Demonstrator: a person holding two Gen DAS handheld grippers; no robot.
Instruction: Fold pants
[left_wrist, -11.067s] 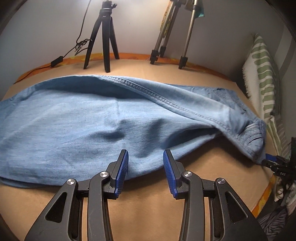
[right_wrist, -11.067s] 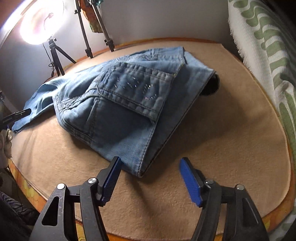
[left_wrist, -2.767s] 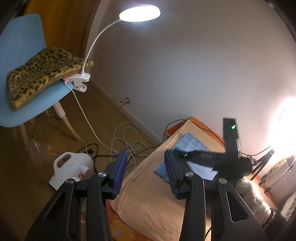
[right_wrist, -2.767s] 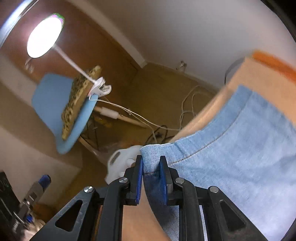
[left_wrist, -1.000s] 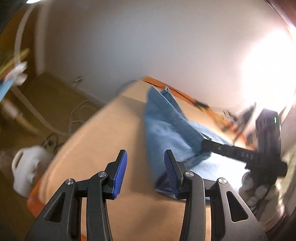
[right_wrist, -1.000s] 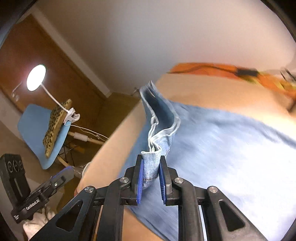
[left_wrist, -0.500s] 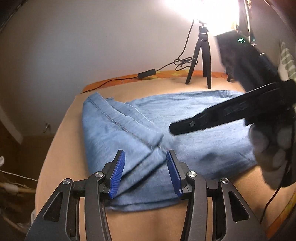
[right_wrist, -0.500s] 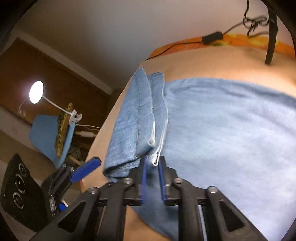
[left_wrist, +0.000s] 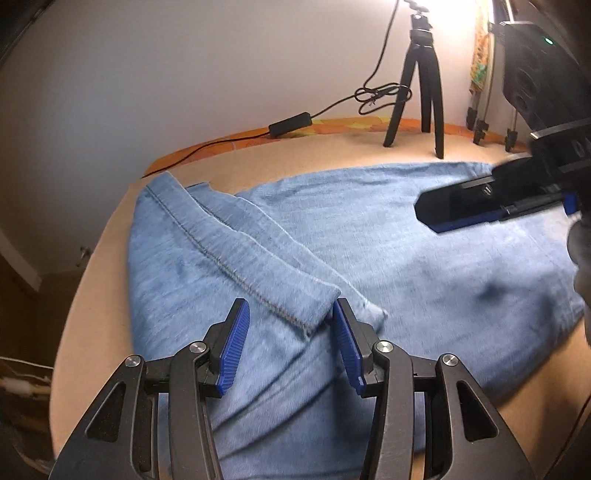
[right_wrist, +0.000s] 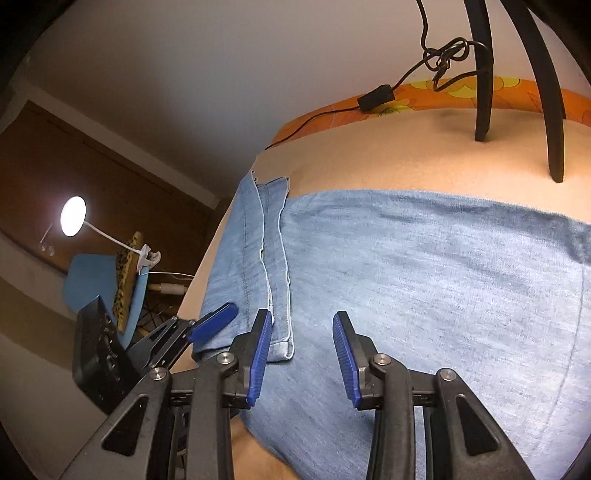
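Light blue denim pants (left_wrist: 388, 258) lie flat on the tan surface (left_wrist: 92, 295), with the leg hems (left_wrist: 236, 254) folded back on top at the left end. My left gripper (left_wrist: 288, 332) is open and empty, just above the near corner of the folded hem. My right gripper (right_wrist: 301, 350) is open and empty over the pants (right_wrist: 424, 288), just right of the hem corner (right_wrist: 282, 350). The right gripper also shows in the left wrist view (left_wrist: 495, 206) at the right. The left gripper's blue fingertip (right_wrist: 214, 317) shows in the right wrist view.
A black tripod (left_wrist: 417, 85) with a cable and inline switch (left_wrist: 290, 125) stands at the back edge. More tripod legs (left_wrist: 484, 122) stand at the far right. The surface edge drops off on the left; a blue chair (right_wrist: 99, 280) and clip lamp (right_wrist: 74, 216) stand beyond.
My right gripper has opened and let go of the hem, which now lies folded on the pants. My left gripper has moved closer over the hem corner.
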